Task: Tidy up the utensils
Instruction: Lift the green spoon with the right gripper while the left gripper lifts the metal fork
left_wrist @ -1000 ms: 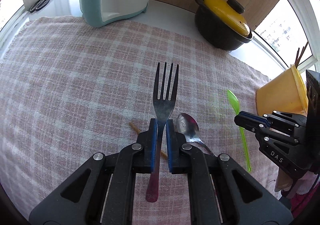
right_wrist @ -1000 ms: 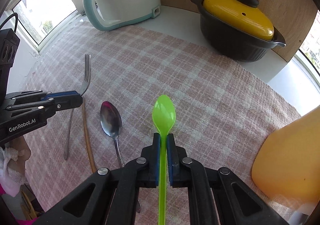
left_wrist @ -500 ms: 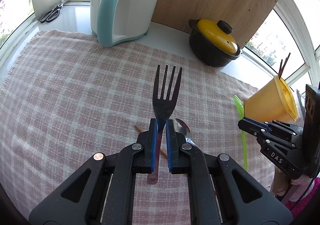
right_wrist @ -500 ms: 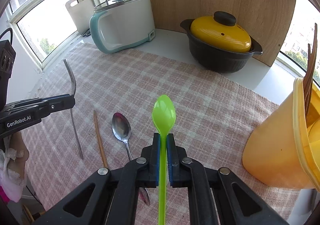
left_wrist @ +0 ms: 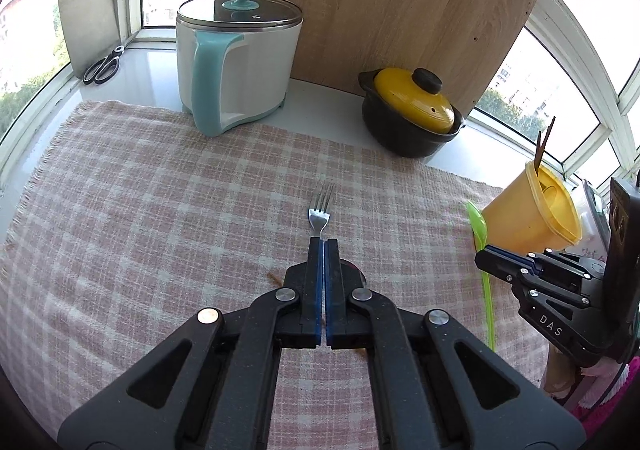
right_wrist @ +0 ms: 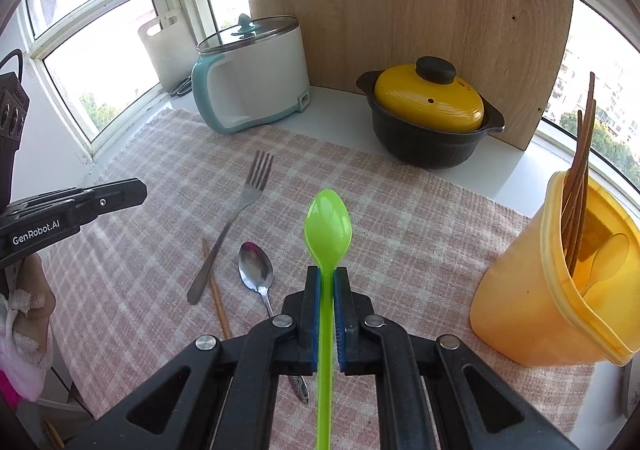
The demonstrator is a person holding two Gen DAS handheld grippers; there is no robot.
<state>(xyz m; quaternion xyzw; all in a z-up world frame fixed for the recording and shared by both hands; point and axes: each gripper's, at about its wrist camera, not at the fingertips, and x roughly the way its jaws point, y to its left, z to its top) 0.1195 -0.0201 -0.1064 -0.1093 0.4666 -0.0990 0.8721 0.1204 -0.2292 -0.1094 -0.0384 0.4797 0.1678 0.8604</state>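
On the checked cloth point(right_wrist: 400, 210) we see the fork point(right_wrist: 236, 210) lying loose, at about ten o'clock from the metal spoon point(right_wrist: 256, 270), a chopstick point(right_wrist: 216, 290) beside it. Our left gripper point(left_wrist: 323, 246) is pressed together on nothing. Our right gripper point(right_wrist: 327, 274) pinches the green spoon point(right_wrist: 328, 226), with the yellow cup point(right_wrist: 532, 298) at three o'clock.

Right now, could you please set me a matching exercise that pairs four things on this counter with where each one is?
Things:
1. fork
2. green plastic spoon
3. wooden chopsticks
4. yellow lid

Places:
A. on the black pot
B. lying on the checked cloth
C. clamped in the right gripper
D. standing in the yellow container

Pairs: 1-B, 2-C, 3-D, 4-A
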